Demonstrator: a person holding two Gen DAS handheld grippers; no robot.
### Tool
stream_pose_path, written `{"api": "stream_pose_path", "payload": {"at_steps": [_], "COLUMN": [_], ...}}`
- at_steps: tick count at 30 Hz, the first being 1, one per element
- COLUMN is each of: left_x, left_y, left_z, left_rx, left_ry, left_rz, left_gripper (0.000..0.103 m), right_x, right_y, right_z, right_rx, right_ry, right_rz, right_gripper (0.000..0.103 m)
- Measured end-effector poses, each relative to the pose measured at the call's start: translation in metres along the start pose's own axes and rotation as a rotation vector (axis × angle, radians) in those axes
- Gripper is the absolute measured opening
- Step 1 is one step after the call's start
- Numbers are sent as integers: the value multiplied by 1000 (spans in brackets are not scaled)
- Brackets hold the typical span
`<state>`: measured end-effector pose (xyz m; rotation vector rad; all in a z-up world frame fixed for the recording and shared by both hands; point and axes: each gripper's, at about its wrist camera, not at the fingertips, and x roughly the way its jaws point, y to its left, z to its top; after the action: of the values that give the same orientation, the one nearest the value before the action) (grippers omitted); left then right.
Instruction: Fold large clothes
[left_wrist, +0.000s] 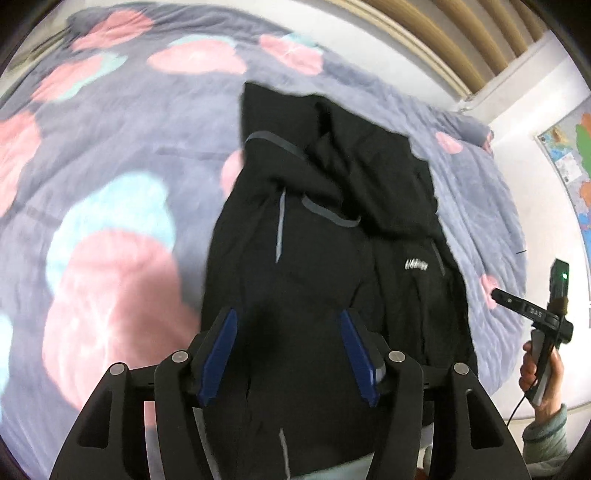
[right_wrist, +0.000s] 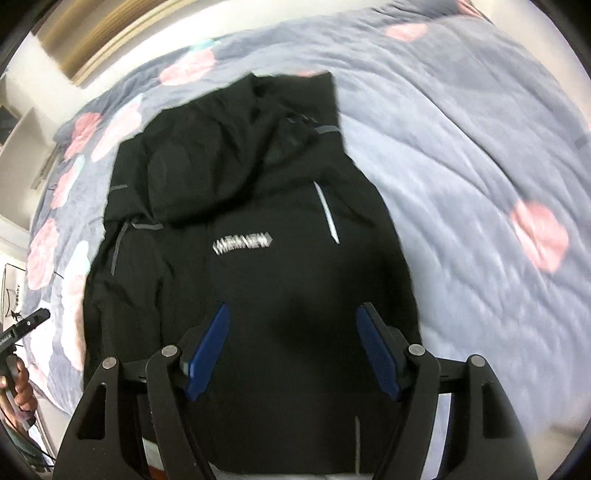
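- Right wrist view: the bed (right_wrist: 480, 155), under a grey quilt with pink blotches, carries the black jacket (right_wrist: 240, 206), which lies chest-up with its hood bunched at the far end and its hem at the near edge.
- The jacket looks partly narrowed, so I judge the next fold runs hem toward hood; smoothing the rumpled hood first should give a flatter stack.
- The right hand-held gripper (right_wrist: 293, 332) hovers over the lower chest, fingers apart, holding nothing.
- The left hand-held gripper (left_wrist: 288, 336) hovers likewise, fingers spread and empty; pinching both hem corners evenly would keep the fold square.
- No containers are visible.
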<state>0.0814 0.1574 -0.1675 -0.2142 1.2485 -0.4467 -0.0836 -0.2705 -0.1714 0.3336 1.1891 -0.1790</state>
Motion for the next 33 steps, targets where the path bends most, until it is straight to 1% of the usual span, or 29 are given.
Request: {"api": "stream_pose_path", "payload": {"at_steps": [4,7,9,11,13,15,18,21,24,25,27,28,29,30,32,33], "left_x": [6,15,19,24,28,32,33,38,49,51,55,56,55,54,51,50], "left_y": [19,35,42,46,49,53,62,71,76,76,73,72,70,66,56,50], "left_z": [-30,-52,-66,-79,-89,-99,-111,-124,-136,-138,-144,-145,-146,-147,-148,-149], "left_rx": [-71,-139,-162,-177,-183,-199,-264,-335,-374,-374,-366,-362,-353,-339,-299,-272], "left_ry": [46,88,108,129,145,154,145,147,193,197,205,205,195,183,162,162], "left_rz": [24,31,37,55,90,120,122,91,58,54,39,31,24,9,9,10], "left_gripper": [60,60,60,60,60,60,60,61,62,65,69,69,69,68,59,48], "right_x": [-2,5,12,19,28,35,44,52,57,58,58,56,54,52,49,49], "right_y": [-27,-56,-76,-90,-105,-112,-121,-129,-134,-135,-136,-134,-133,-132,-130,-130], "right_z": [-25,-47,-61,-71,-83,-92,-105,-116,-125,-128,-131,-134,-137,-138,-139,-141], "right_rx": [27,46,68,91,120,124,112,130,153,158,161,145,131,116,92,94], "right_ry": [42,87,123,151,188,210,240,264,279,282,285,280,276,272,266,267], "right_rz": [-38,-79,-94,-90,-81,-75,-79,-31,36,65,114,131,143,156,160,165], "right_gripper": [74,74,74,74,74,74,74,74,74,74,67,59,54,53,53,53]}}
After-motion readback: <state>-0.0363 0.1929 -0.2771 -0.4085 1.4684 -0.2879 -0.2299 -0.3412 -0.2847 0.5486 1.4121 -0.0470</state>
